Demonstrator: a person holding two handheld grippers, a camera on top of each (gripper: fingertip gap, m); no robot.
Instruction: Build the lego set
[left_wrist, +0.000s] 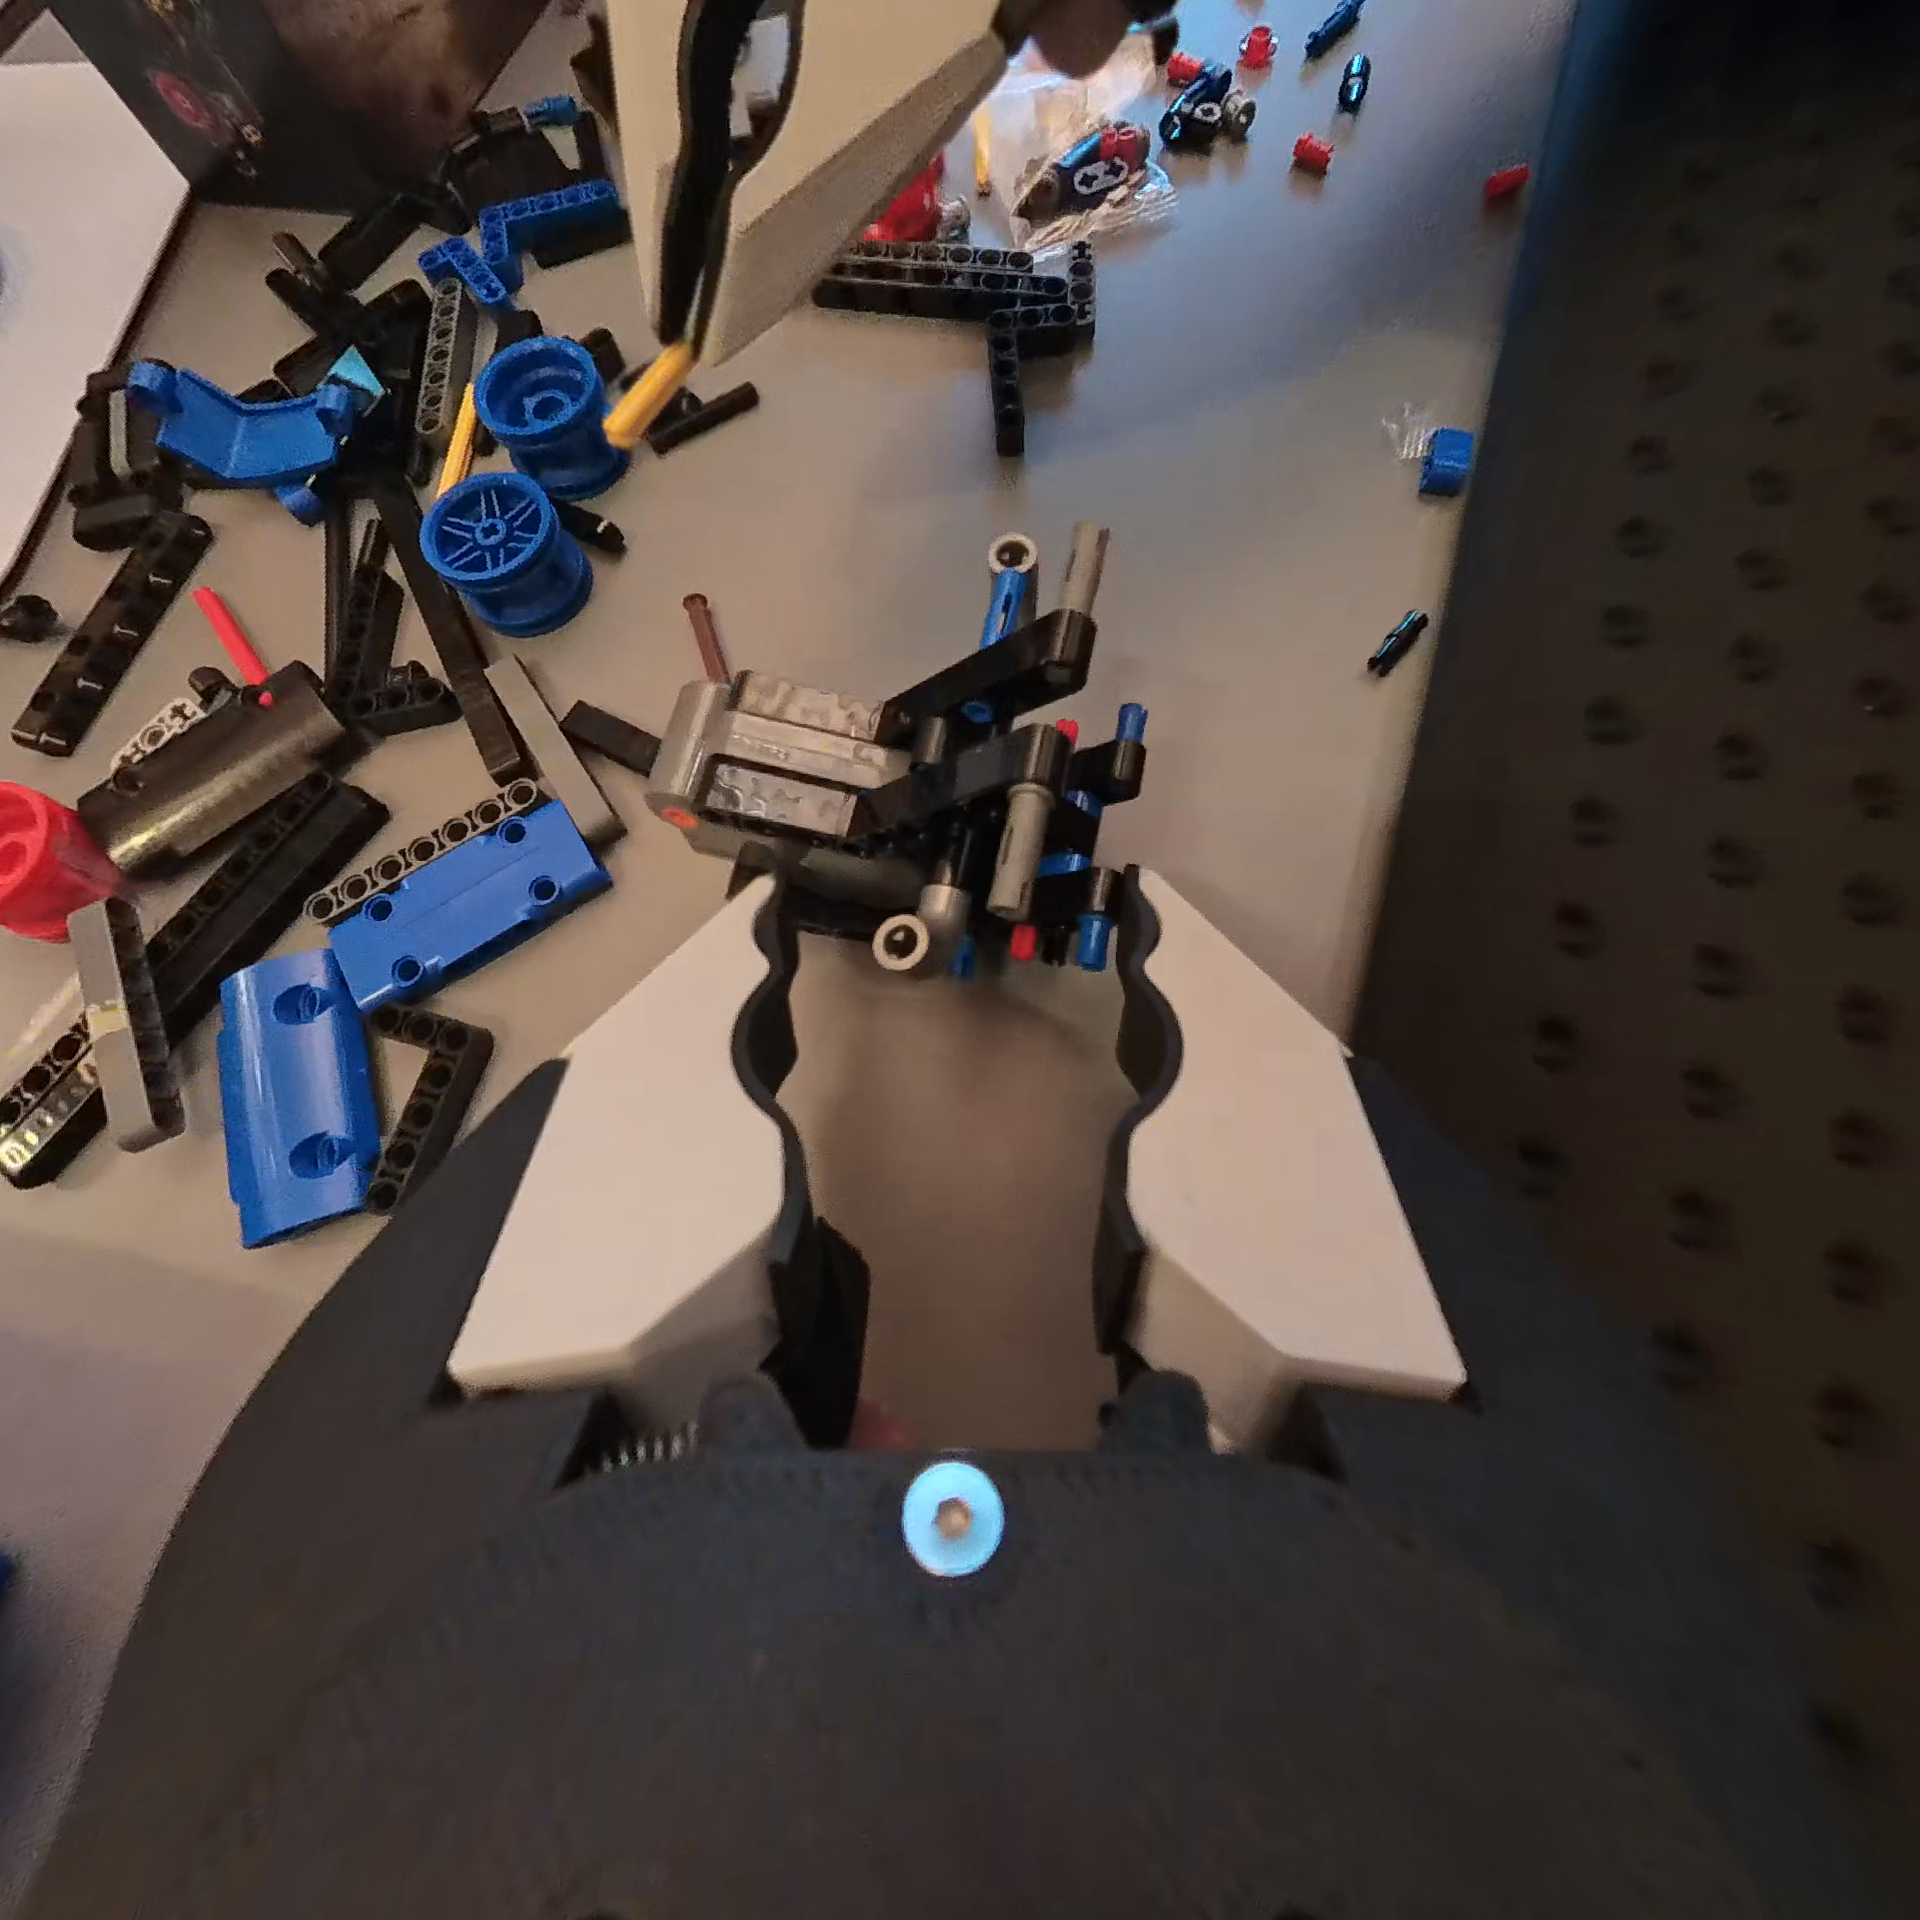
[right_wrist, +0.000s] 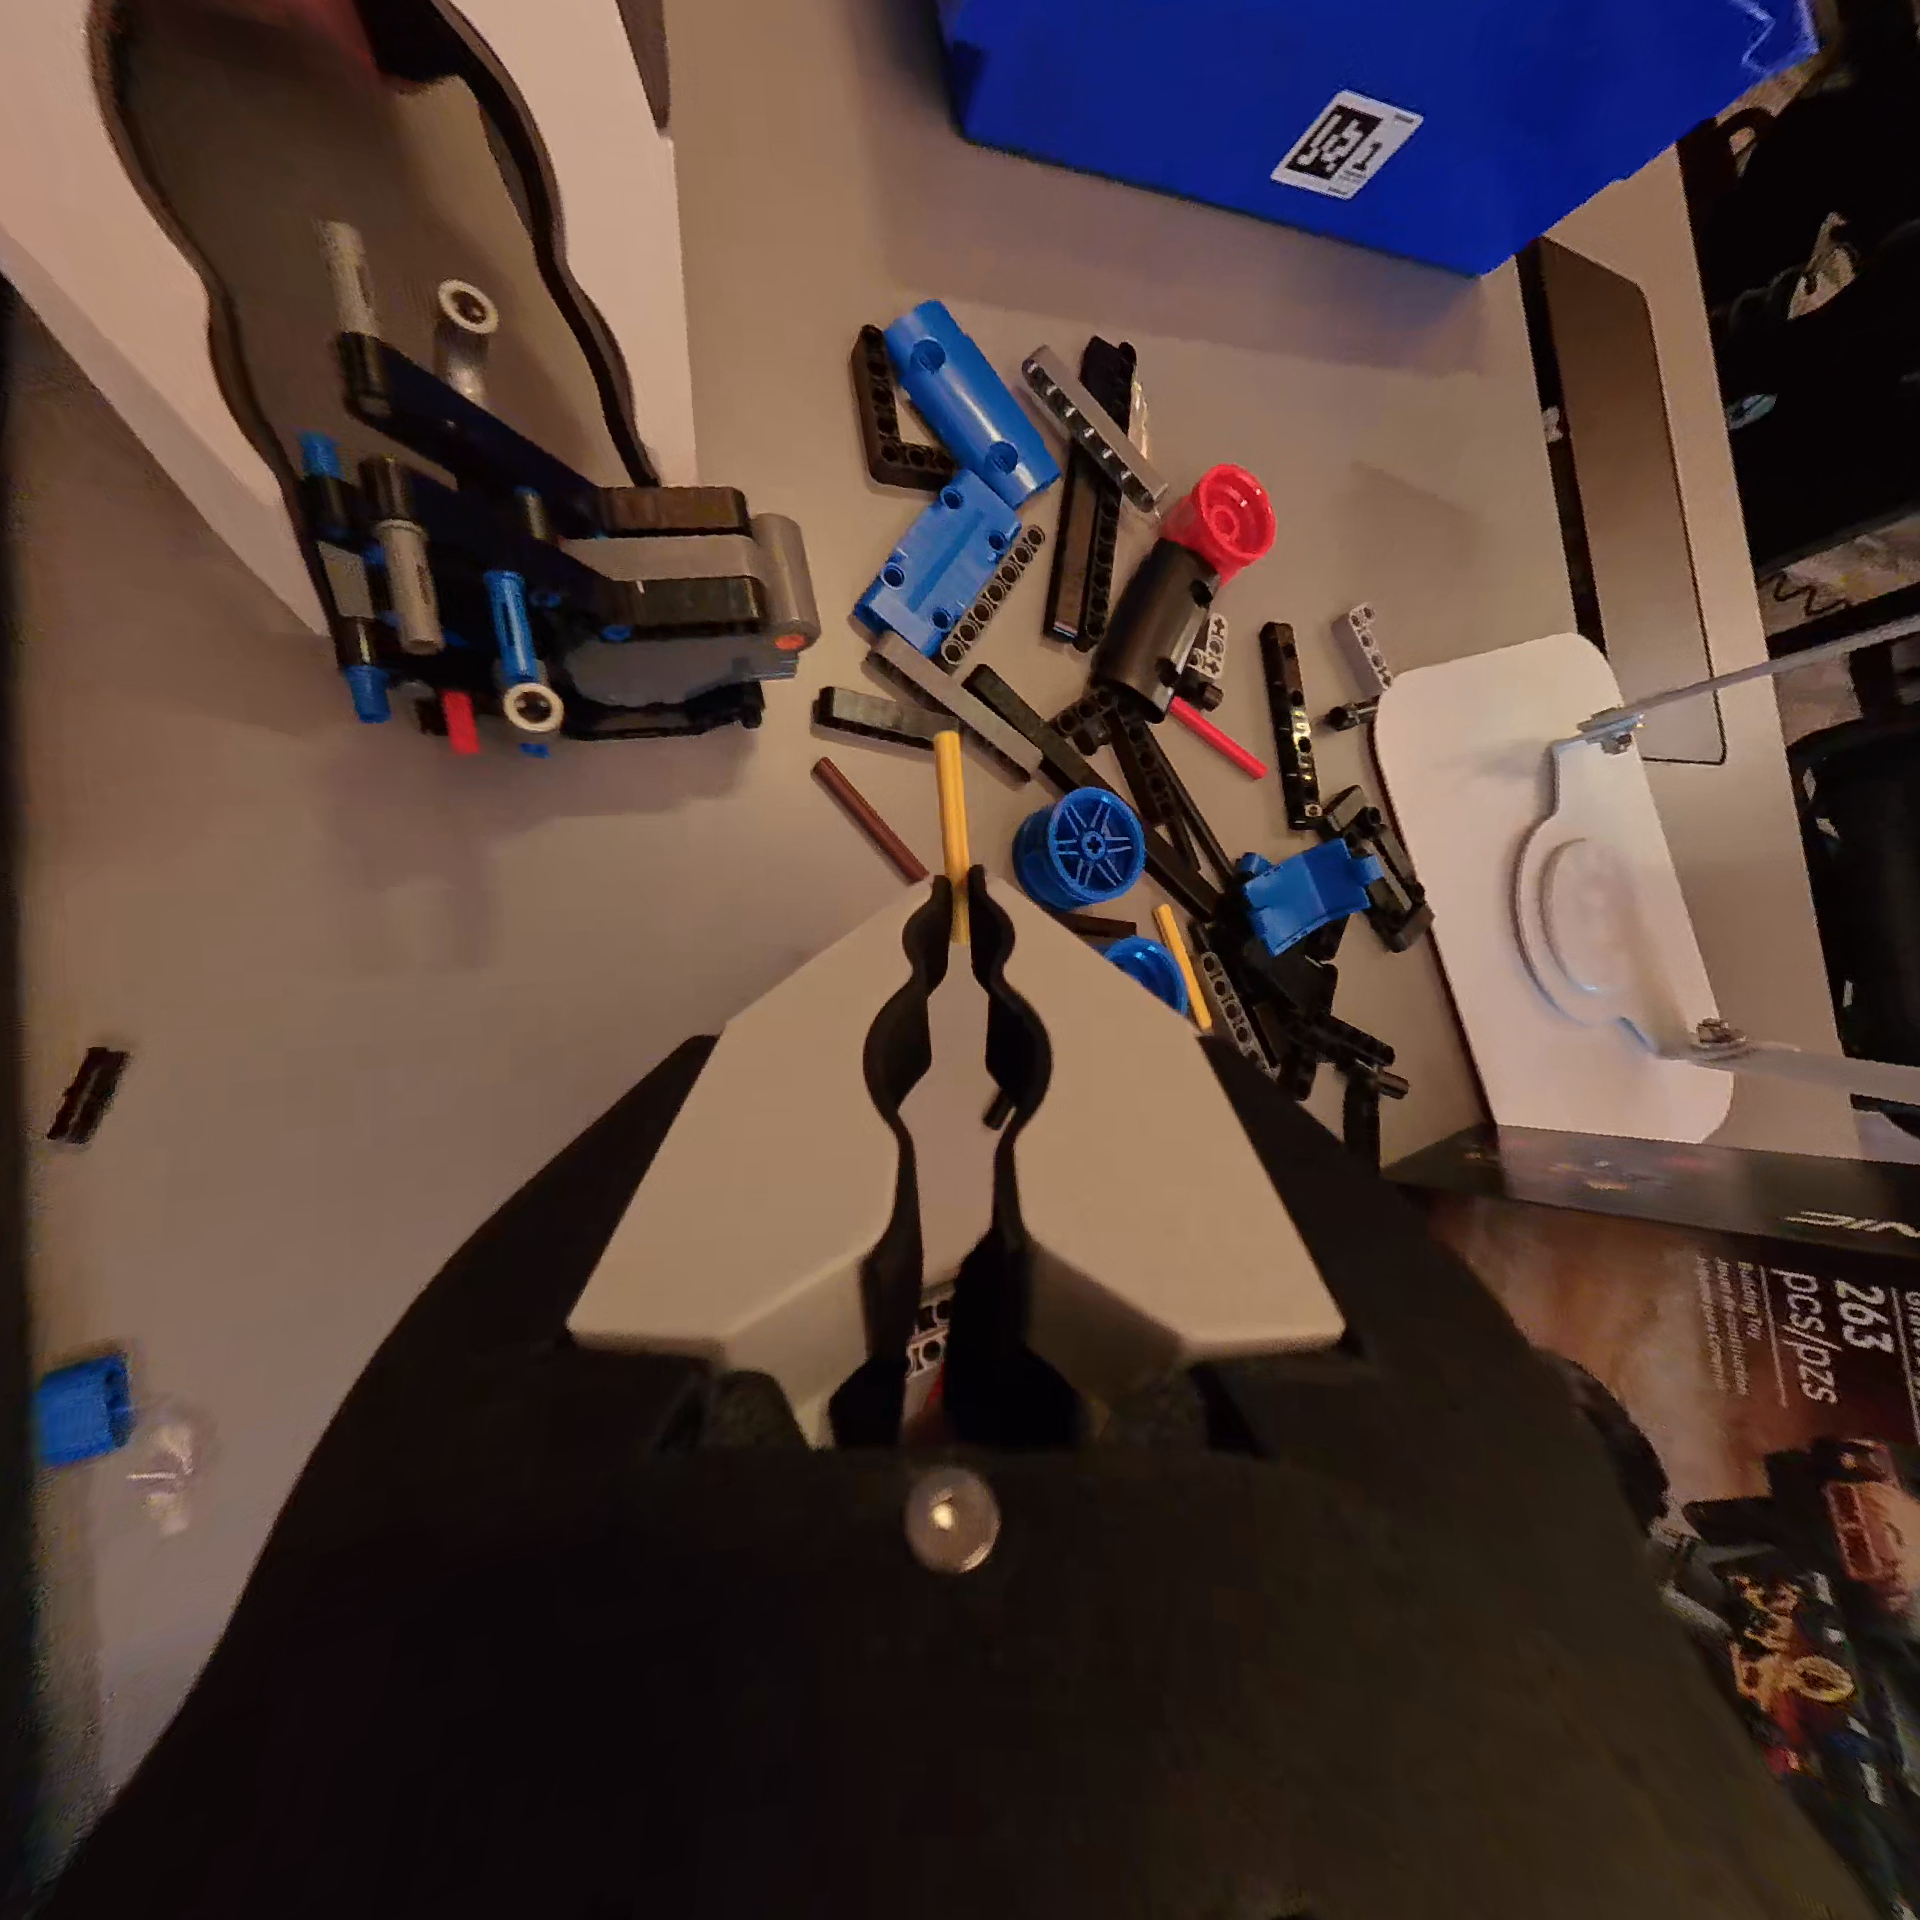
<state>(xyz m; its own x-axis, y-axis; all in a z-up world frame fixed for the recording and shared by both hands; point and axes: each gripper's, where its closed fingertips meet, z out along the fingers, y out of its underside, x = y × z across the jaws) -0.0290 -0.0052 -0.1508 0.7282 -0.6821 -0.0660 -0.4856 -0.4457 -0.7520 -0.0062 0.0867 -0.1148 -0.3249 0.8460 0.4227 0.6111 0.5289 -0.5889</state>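
Two claws are at work over a grey worktop (left_wrist: 1195, 436). Nearest the left camera, the left claw (left_wrist: 951, 914) has its wavy black-lined jaws spread wide, their tips on either side of the part-built assembly (left_wrist: 914, 790); whether the tips actually press it I cannot tell. That assembly is a grey block with an orange dot at one end, clamped among black beams, with blue pins, short red pins, two grey axles and white-ringed connectors sticking out. It sits at the left claw's tips, near the worktop's edge; whether it rests on the surface or is lifted is unclear.

Beyond the assembly, toward the loose pile, the right claw (right_wrist: 958, 904) is pinched closed on a thin yellow axle (right_wrist: 951, 821), which pokes out past its tips. Its held end is hidden between the jaws. A brown axle (right_wrist: 868, 821) lies just beside the yellow one.

Farther from the assembly lies the pile: two blue wheel hubs (left_wrist: 509, 551), blue panels (left_wrist: 468, 914), a blue curved piece (left_wrist: 249, 426), many black beams (left_wrist: 114, 634), a red hub (right_wrist: 1231, 520) on a black cylinder. Their overlaps hide many shapes.

Farthest from the assembly, small red and black pins (left_wrist: 1205, 104) scatter, blurred. A blue box (right_wrist: 1351, 104) is cut off by the frame, and the set's dark printed box (right_wrist: 1714, 1455) is cropped too
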